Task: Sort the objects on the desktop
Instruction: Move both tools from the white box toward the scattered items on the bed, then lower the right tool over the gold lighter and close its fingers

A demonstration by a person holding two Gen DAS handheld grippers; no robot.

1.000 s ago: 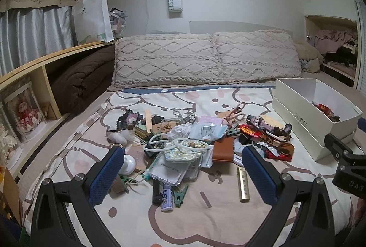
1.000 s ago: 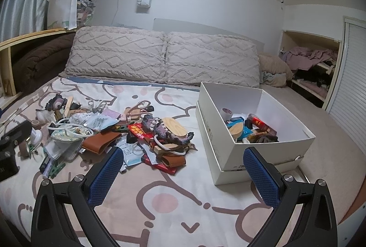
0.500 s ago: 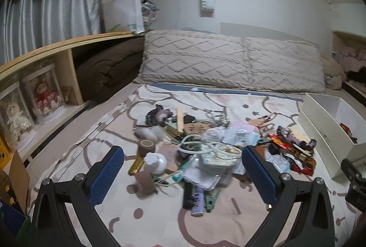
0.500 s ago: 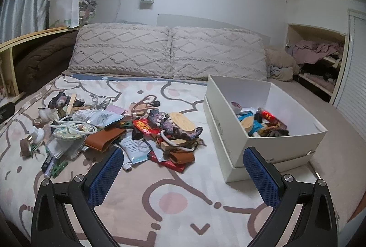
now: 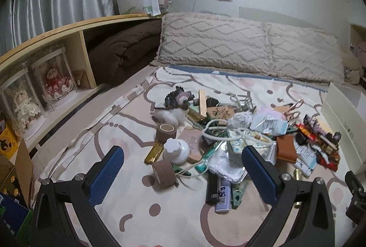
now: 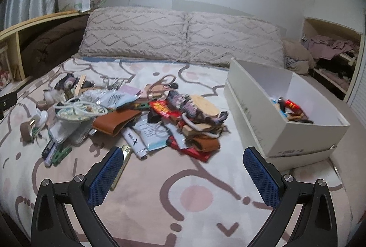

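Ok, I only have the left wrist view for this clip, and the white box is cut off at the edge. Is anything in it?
Observer: Yes. The right wrist view shows the white box holding a few small things toward its nearer end, among them a red packet.
Operator: Is the right gripper carrying anything?
Observer: No. The right gripper is open and empty, over bare bedsheet.
Operator: What lies closest to it?
Observer: A gold bar, just past its left-hand finger, at the near edge of the pile.
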